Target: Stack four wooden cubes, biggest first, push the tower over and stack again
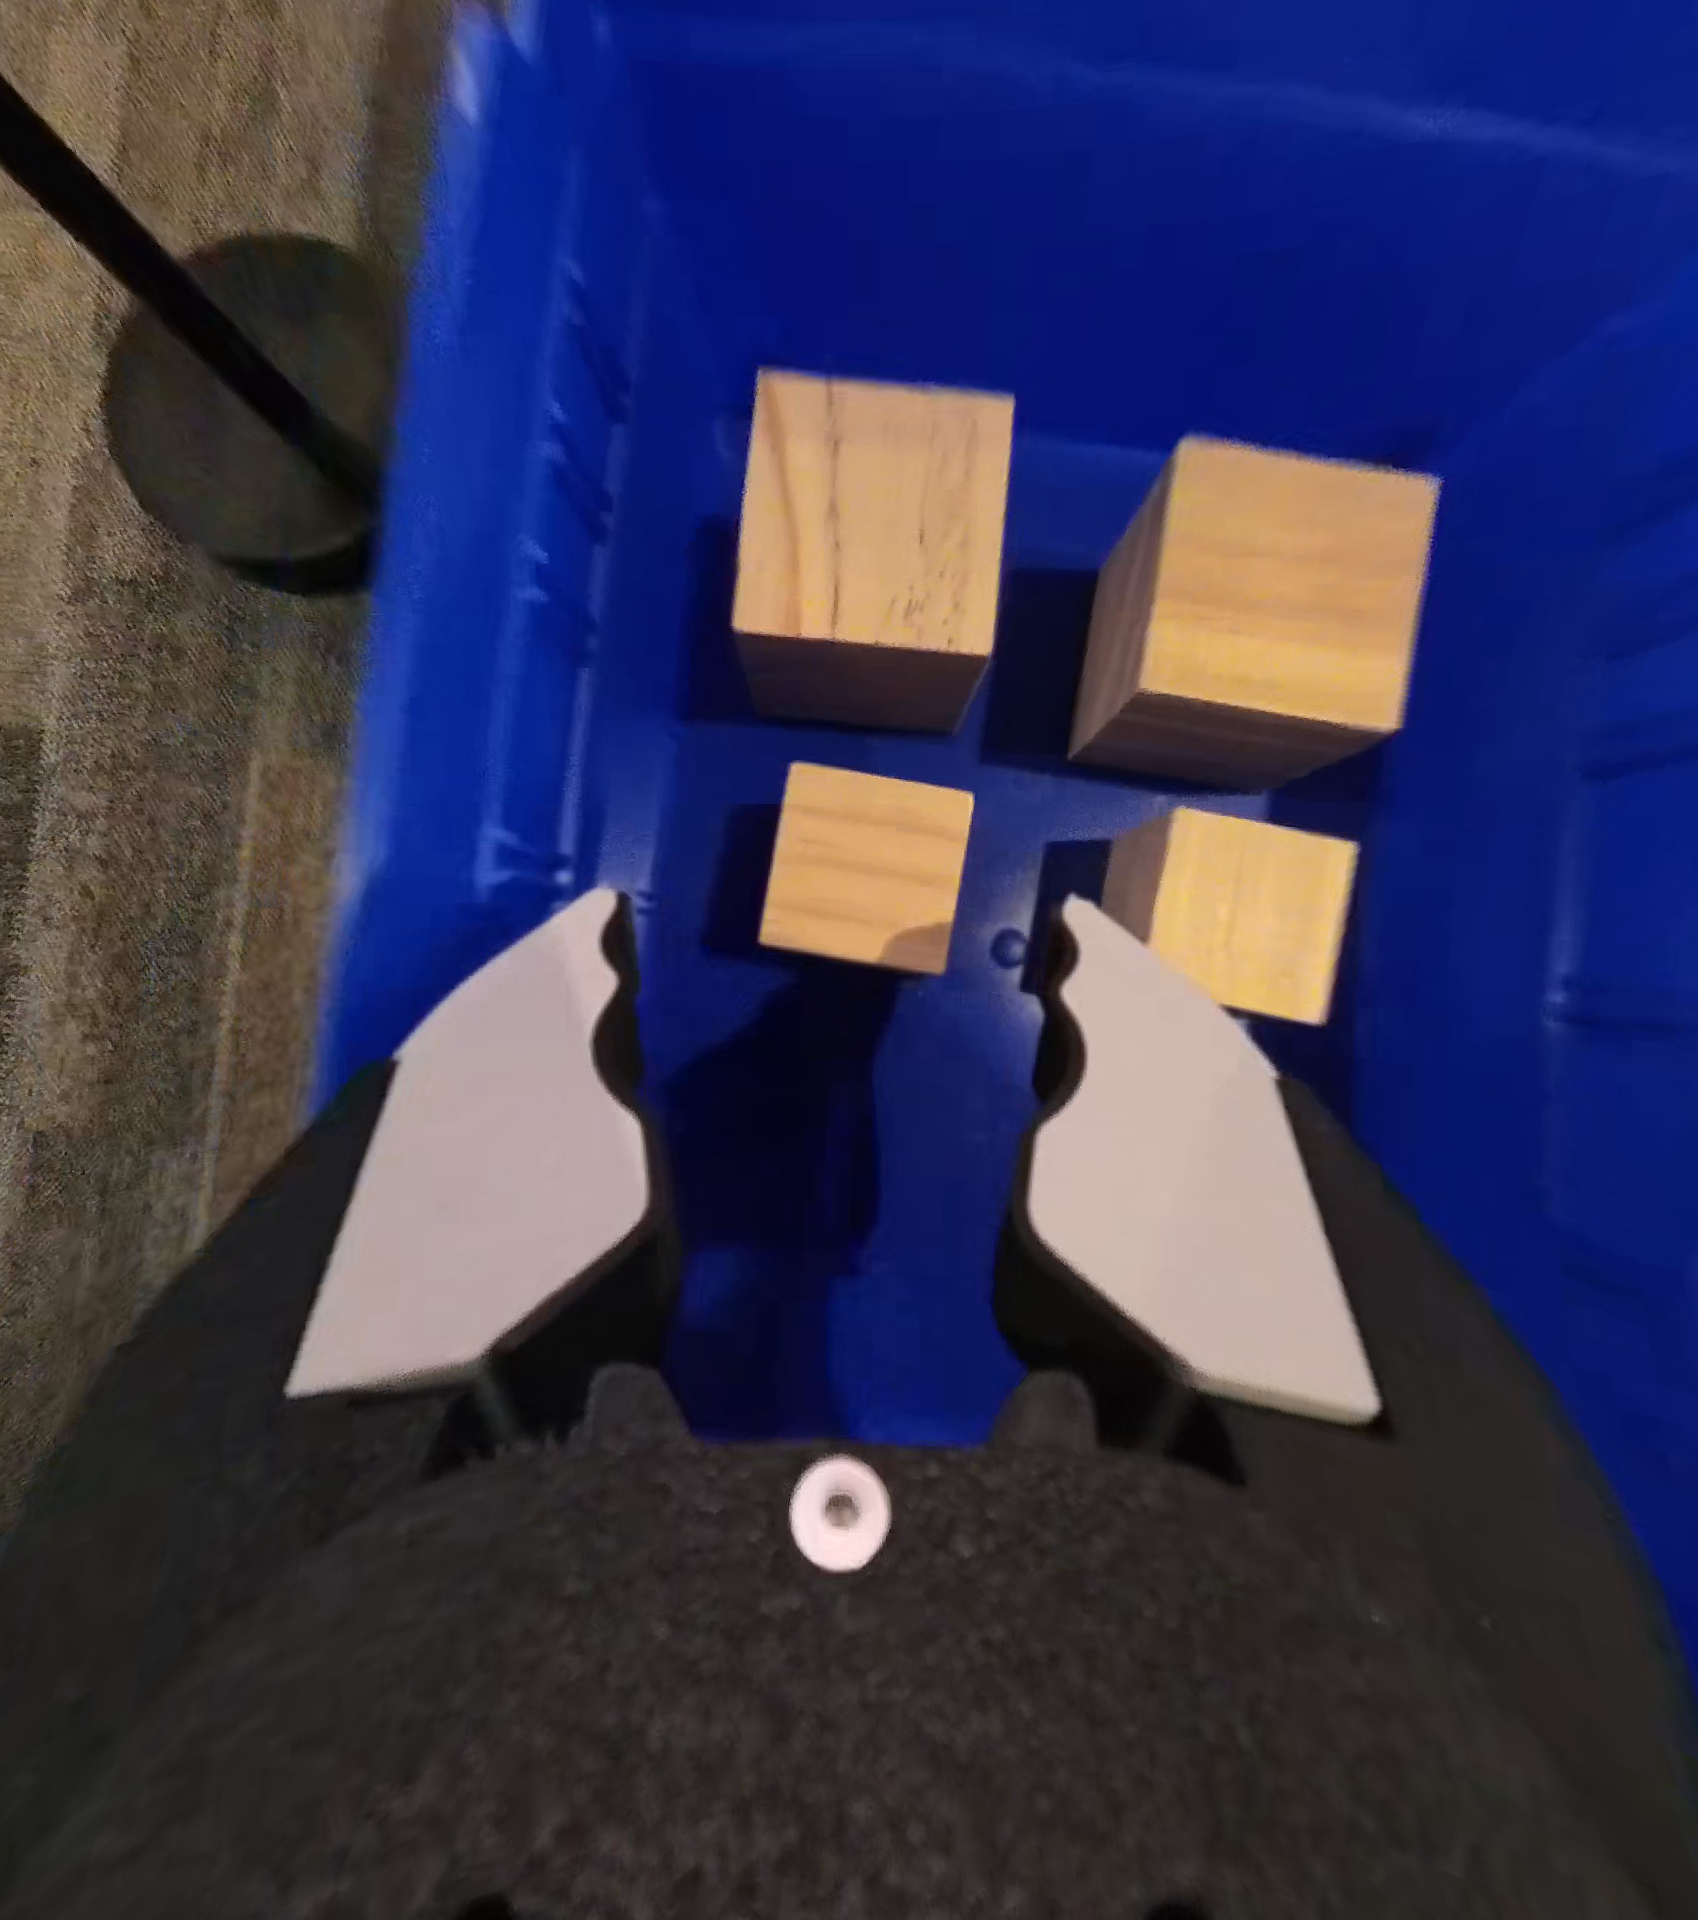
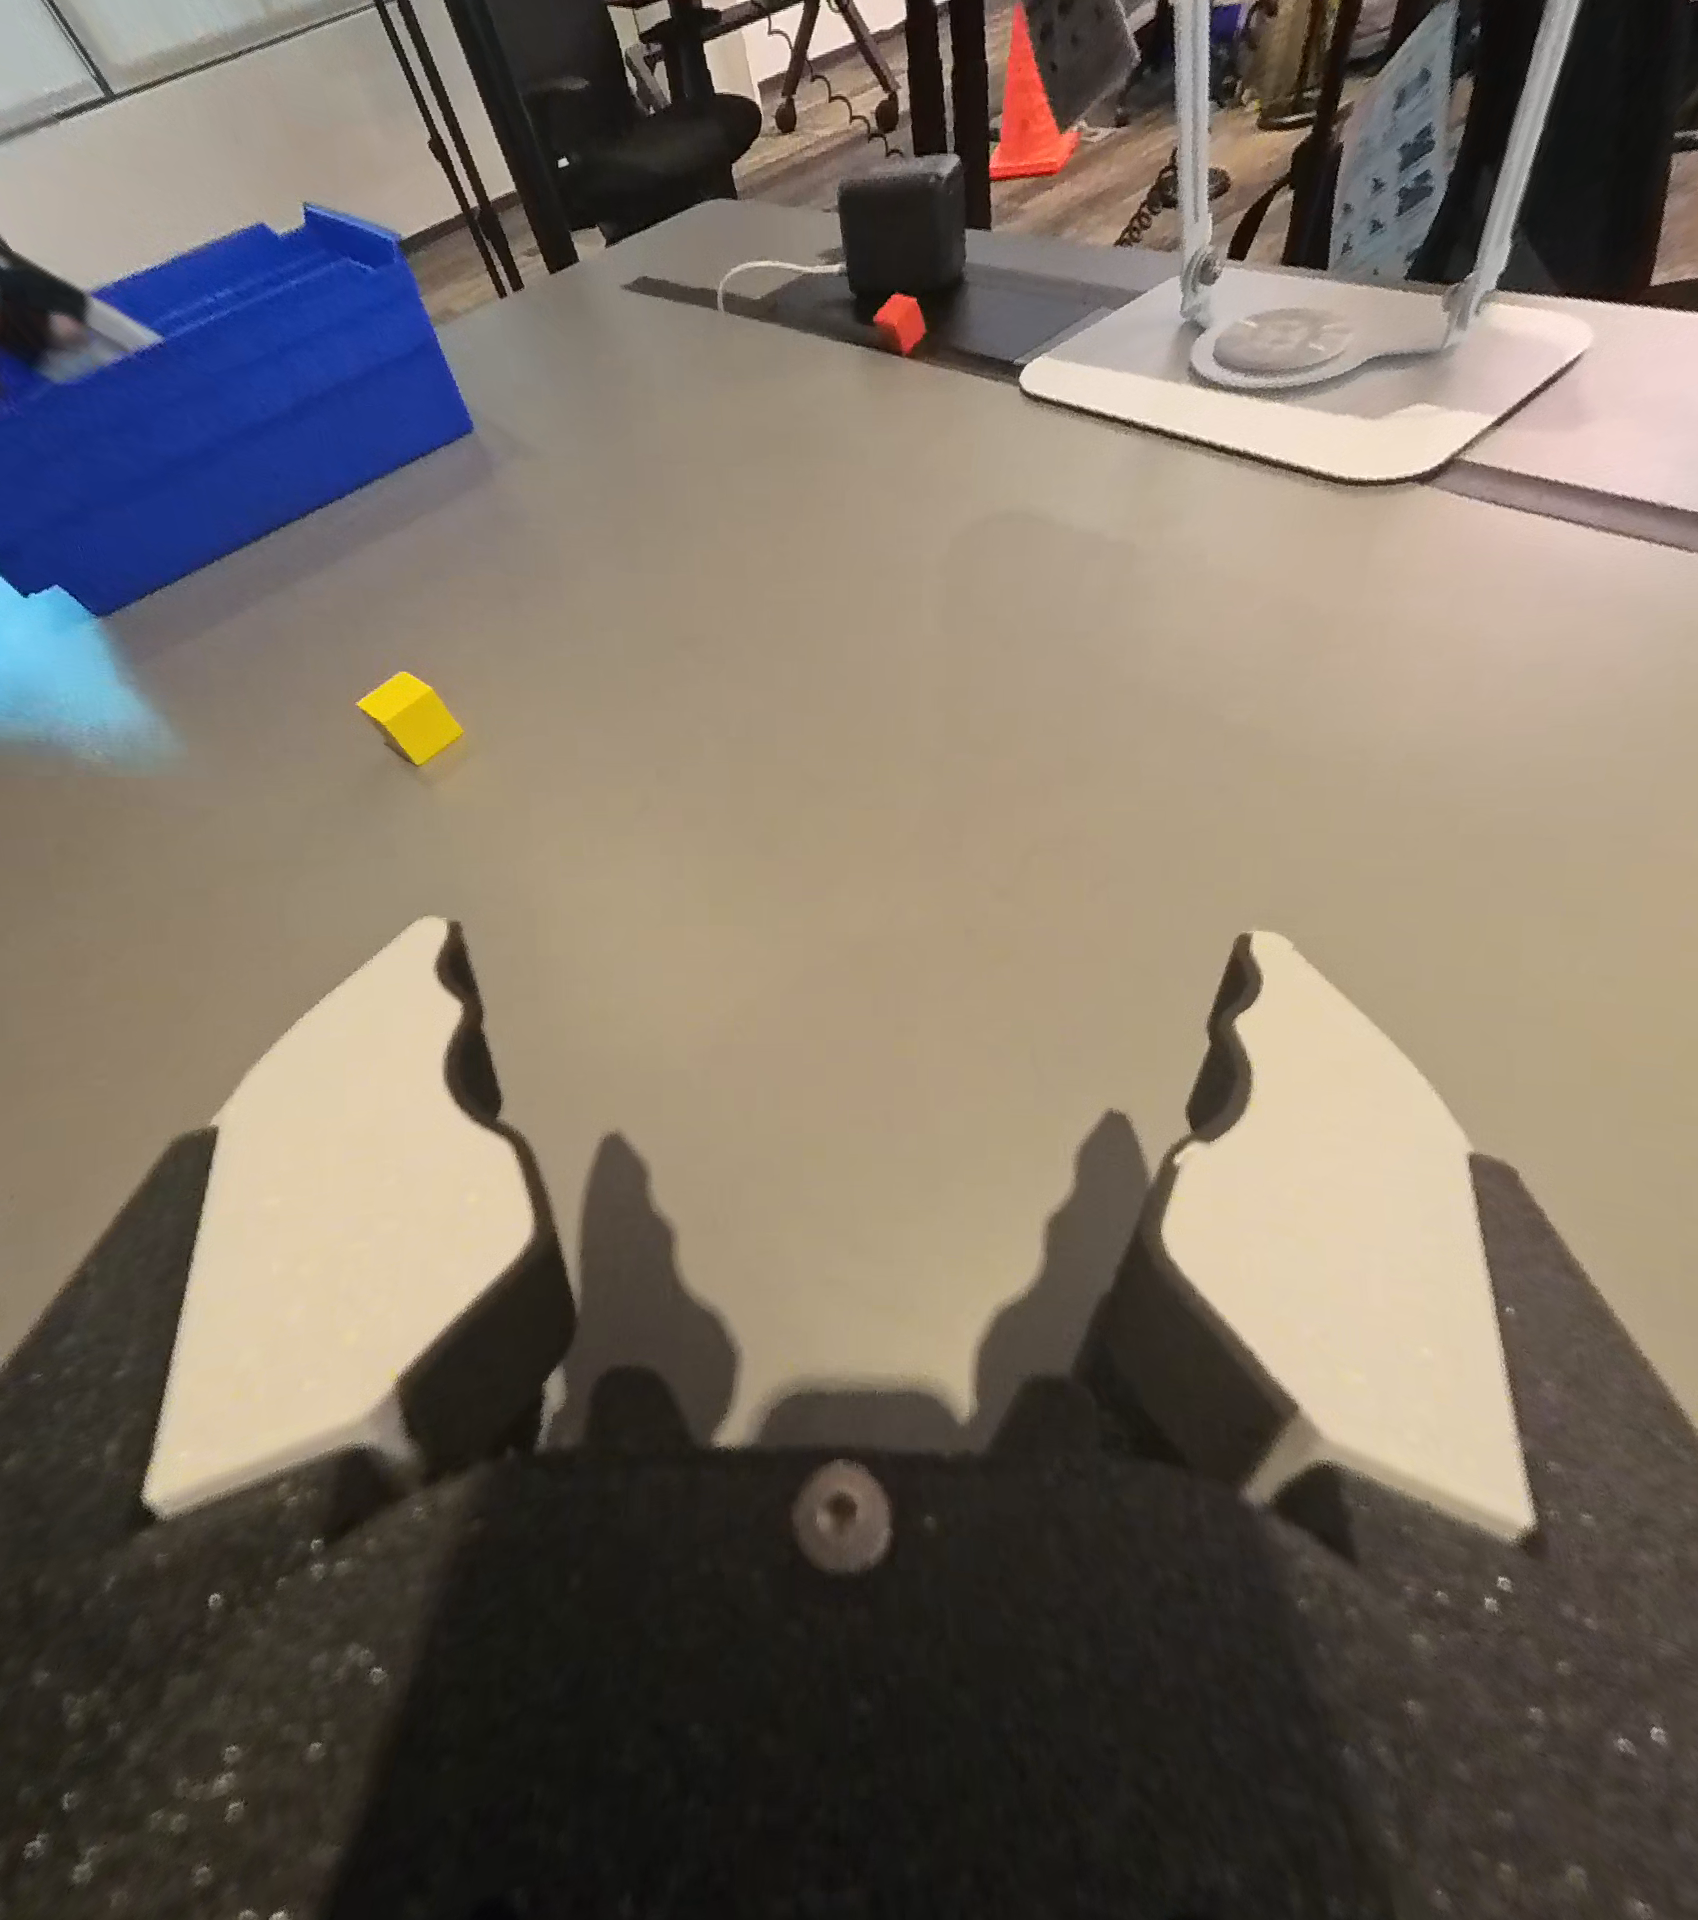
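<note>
Inside a blue bin (image 1: pixel 1188 260), four wooden cubes were seen standing on the bin floor in two rows, none stacked and all slightly apart. At the far left was a tall large cube (image 1: pixel 871 520), and at the far right another large cube (image 1: pixel 1271 592), turned a little so that one side face showed. Nearer, a small cube (image 1: pixel 866 868) lay at the left and a second small cube (image 1: pixel 1250 914) at the right. The left gripper (image 1: pixel 840 925) was held over the bin with its jaws moderately wide and nothing between them; its tips were seen just short of the two near cubes, and its right finger (image 1: pixel 1188 1164) covered a corner of the right small cube. Whether that finger touched the cube could not be told. Carpeted floor (image 1: pixel 45 935) and the round black base of a stand (image 1: pixel 242 416) were seen to the left of the bin. Over a grey table (image 2: pixel 928 675), the right gripper (image 2: pixel 845 935) was held with its jaws spread wide and empty, its shadow cast on the tabletop just beneath. The bin (image 2: pixel 201 436) was seen at the far left of the table, with part of a person's arm reaching in, blurred. A yellow block (image 2: pixel 409 717) lay near the bin, well apart from the gripper. A red block (image 2: pixel 899 322) sat at the far side just in front of a black box (image 2: pixel 902 223), with a white lamp base (image 2: pixel 1312 374) to the right and an orange cone (image 2: pixel 1030 104) on the floor beyond.
</note>
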Tool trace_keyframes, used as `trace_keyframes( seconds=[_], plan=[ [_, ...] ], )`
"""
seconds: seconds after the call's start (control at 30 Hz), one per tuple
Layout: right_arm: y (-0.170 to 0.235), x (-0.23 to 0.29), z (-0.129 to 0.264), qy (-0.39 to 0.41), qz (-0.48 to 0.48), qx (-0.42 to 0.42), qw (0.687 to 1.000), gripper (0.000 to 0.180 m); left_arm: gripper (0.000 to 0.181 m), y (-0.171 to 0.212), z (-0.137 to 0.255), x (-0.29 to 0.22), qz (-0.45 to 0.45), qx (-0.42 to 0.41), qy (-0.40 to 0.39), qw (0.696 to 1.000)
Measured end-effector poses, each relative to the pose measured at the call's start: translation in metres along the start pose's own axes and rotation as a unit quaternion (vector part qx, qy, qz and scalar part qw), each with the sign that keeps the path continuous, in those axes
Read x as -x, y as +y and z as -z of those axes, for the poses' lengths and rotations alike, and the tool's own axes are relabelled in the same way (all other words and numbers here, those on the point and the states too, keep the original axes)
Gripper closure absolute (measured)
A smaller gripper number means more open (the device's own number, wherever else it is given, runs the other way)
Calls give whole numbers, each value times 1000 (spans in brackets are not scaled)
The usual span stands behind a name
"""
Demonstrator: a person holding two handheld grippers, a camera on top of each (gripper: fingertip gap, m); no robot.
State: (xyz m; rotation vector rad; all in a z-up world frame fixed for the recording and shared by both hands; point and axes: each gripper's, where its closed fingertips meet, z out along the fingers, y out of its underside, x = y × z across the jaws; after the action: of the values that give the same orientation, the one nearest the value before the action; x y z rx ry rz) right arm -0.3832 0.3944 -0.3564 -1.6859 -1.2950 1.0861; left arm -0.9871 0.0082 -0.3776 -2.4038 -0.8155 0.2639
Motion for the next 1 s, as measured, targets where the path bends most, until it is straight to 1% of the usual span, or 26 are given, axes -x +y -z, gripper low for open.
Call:
trace_keyframes(
  seconds=[0.1, 0.17, 0.27, 0.33, 0.4, 0.5, 0.6, 0.7, 0.77, 0.8, 0.87, 1.0],
  plan=[
    [-2, -1, 0, -2, 2, -7, 1000, 50, 99, -32, 49, -9, -4, -69, 8, 998],
    [-2, 0, -2, -6, 1, -12, 1000, 50, 99, -57, 79, -35, -29, -118, 38, 992],
    [0, 2, -8, -15, -3, -15, 1000, 50, 99, -87, 108, -97, -114, -162, 76, 977],
    [3, 3, -10, -20, -4, -15, 1000, 50, 97, -99, 112, -145, -181, -168, 96, 964],
    [6, 5, -9, -23, -3, -12, 1000, 50, 96, -100, 108, -202, -255, -161, 144, 943],
    [9, 5, -2, -19, -3, -13, 1000, 50, 98, -78, 96, -285, -367, -146, 209, 894],
    [15, 1, 7, -13, -10, -14, 1000, 50, 101, -34, 82, -349, -466, -127, 258, 837],
    [20, -4, 13, -9, -17, -13, 1000, 50, 104, 20, 63, -393, -531, -93, 315, 781],
    [21, -5, 14, -9, -18, -15, 1000, 50, 109, 48, 46, -409, -563, -69, 333, 753],
    [21, -5, 14, -10, -19, -16, 1000, 50, 110, 59, 38, -414, -572, -54, 339, 745],
    [21, -3, 14, -12, -18, -16, 1000, 50, 114, 73, 25, -423, -579, -36, 348, 736],
    [24, -1, 13, -13, -13, -11, 1000, 50, 121, 85, 11, -433, -576, -21, 373, 727]
  ],
)
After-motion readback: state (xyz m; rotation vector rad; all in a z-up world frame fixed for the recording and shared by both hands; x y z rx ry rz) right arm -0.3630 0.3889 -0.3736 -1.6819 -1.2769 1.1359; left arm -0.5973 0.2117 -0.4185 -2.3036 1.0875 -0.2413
